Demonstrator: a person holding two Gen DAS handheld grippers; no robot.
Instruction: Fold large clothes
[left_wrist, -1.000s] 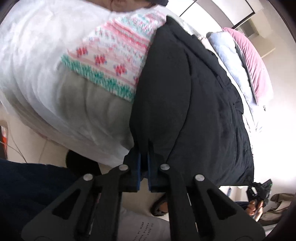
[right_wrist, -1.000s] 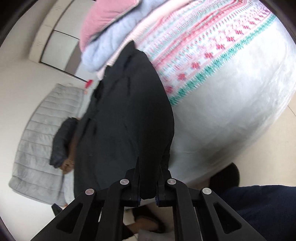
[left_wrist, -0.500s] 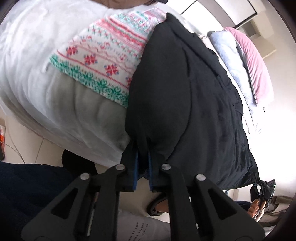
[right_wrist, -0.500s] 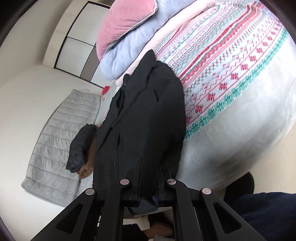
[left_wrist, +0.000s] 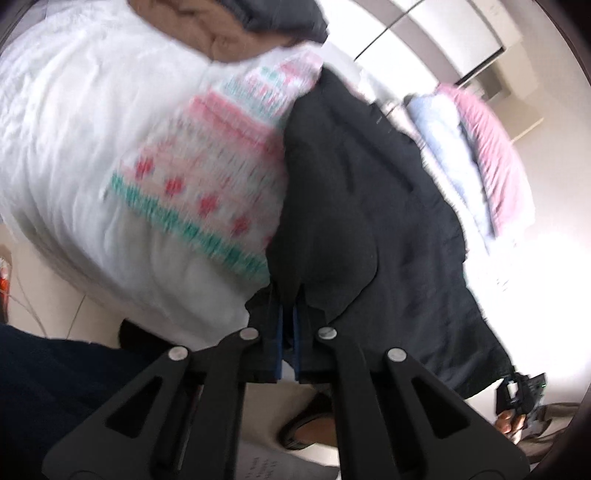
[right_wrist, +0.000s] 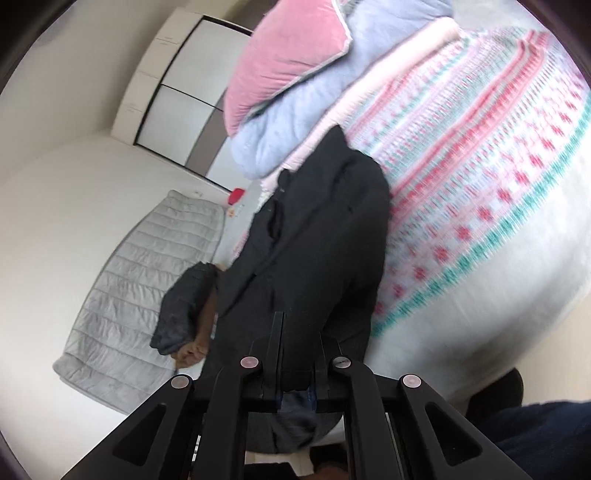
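Note:
A large black coat (left_wrist: 369, 221) lies lengthwise on the bed, its near hem hanging over the edge. My left gripper (left_wrist: 290, 314) pinches one corner of that hem, and its jaws are closing tight on the cloth. In the right wrist view the same coat (right_wrist: 314, 240) runs away from me, and my right gripper (right_wrist: 299, 332) is shut on the other hem corner, with a fold of dark cloth bunched behind its fingers. The right gripper (left_wrist: 521, 395) also shows small at the left view's lower right, in a hand.
A patterned pink, red and green blanket (left_wrist: 207, 177) lies beside the coat on a white duvet (left_wrist: 74, 129). Pink (right_wrist: 288, 55) and blue (right_wrist: 288, 129) bedding are piled at the far end. Brown and grey garments (left_wrist: 229, 29) sit on the bed. A slippered foot (left_wrist: 310, 424) stands below.
Both grippers have lifted with the coat's hem still pinched. More of the far bed and the brown garment have come into the left view, and both views are now motion-blurred.

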